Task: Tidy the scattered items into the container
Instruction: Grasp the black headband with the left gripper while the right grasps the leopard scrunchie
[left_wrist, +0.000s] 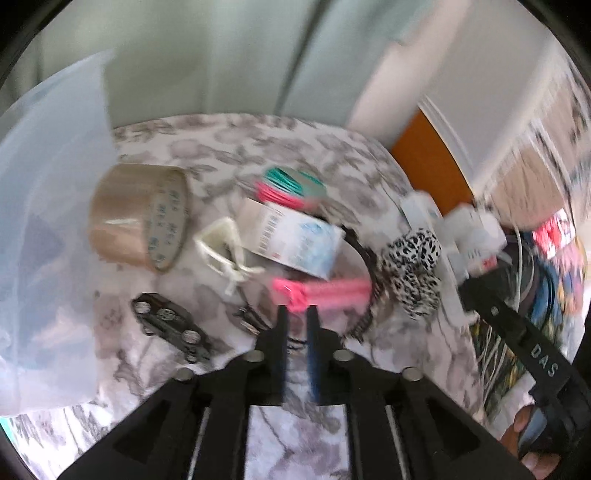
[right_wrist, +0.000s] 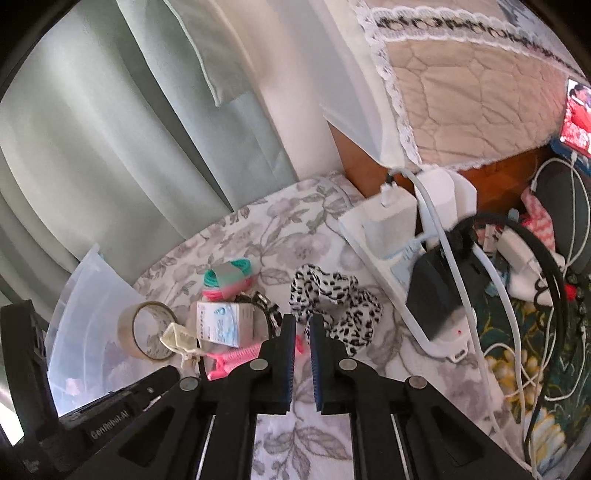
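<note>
Black plastic fills the lower frame of both wrist views. The left claw (left_wrist: 296, 308) has its jaws nearly together with nothing between them, above a pink hair clip (left_wrist: 317, 290). The right claw (right_wrist: 303, 321) is closed and empty too. In the left view the right tool's arm at lower right reads "DAS"; in the right view the left tool at lower left reads "GenRobot.AI".

The scattered items lie mid-frame on a grey floral cloth (right_wrist: 295, 236): a brown tape roll (left_wrist: 142, 218) with small unreadable blue print, a white box (left_wrist: 295, 240) showing a barcode, a cream clip (right_wrist: 177, 338), a black toy car (left_wrist: 170, 328), teal-and-pink bands (right_wrist: 227, 280) and a leopard-print scrunchie (right_wrist: 334, 299).

Farther left stands the translucent plastic container (right_wrist: 85, 306); its contents are too hazy to tell.
</note>
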